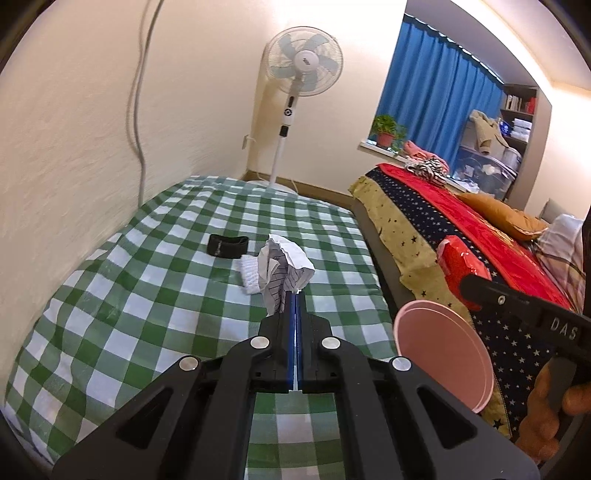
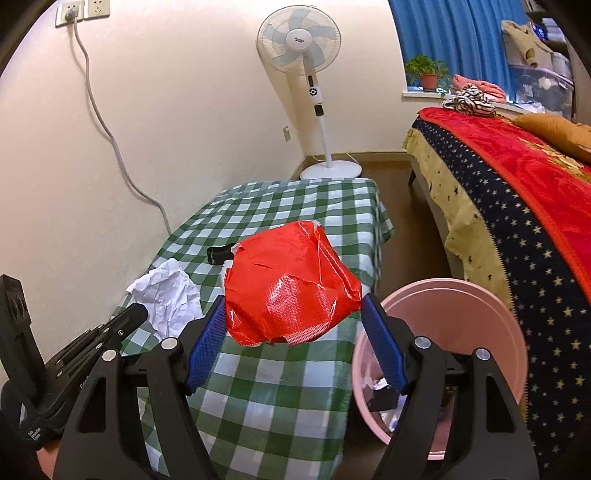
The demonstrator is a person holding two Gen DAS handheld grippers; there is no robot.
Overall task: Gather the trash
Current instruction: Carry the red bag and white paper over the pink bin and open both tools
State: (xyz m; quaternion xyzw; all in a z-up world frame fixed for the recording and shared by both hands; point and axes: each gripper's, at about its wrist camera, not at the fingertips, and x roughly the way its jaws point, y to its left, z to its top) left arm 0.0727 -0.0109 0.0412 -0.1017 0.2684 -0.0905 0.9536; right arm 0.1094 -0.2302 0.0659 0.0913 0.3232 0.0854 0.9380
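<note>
Two grippers: both over a table covered in a green-and-white checked cloth [image 1: 177,280], each holding one piece of trash
Wall cable: a grey cable [image 2: 107,129] hangs from a wall socket [image 2: 72,11], far left of the right gripper and beyond the table
Left gripper [image 1: 293,295]: fingers pressed together, clamped on the lower edge of a crumpled white paper [image 1: 284,267]; the paper stands up just past the fingertips, lifted clear of the cloth
Black band: a small black band [image 1: 227,245] lies on the cloth ahead and to the left of the left gripper's tips
White textured item: a small white ribbed object [image 1: 249,275] lies on the cloth just left of the held paper; what it is cannot be told
Right gripper [image 2: 293,325]: blue-padded fingers [image 2: 205,343] wide apart but closed against both sides of a red plastic wrapper [image 2: 291,288], which bulges forward between and beyond the tips, above the cloth
Pink bin: a round pink bin [image 2: 491,295] stands on the floor just right of the right gripper, beside the table edge; the right finger overlaps its rim, and scraps of trash show inside
Standing fan: a white pedestal fan [image 2: 299,40] stands far ahead of both grippers, past the table's far end
Bed: a bed with a red blanket [image 2: 517,155] over a star-patterned cover lies to the right of the bin
Window sill: a potted plant [image 2: 426,72] stands on the sill before a blue curtain [image 1: 436,96], far ahead and right
</note>
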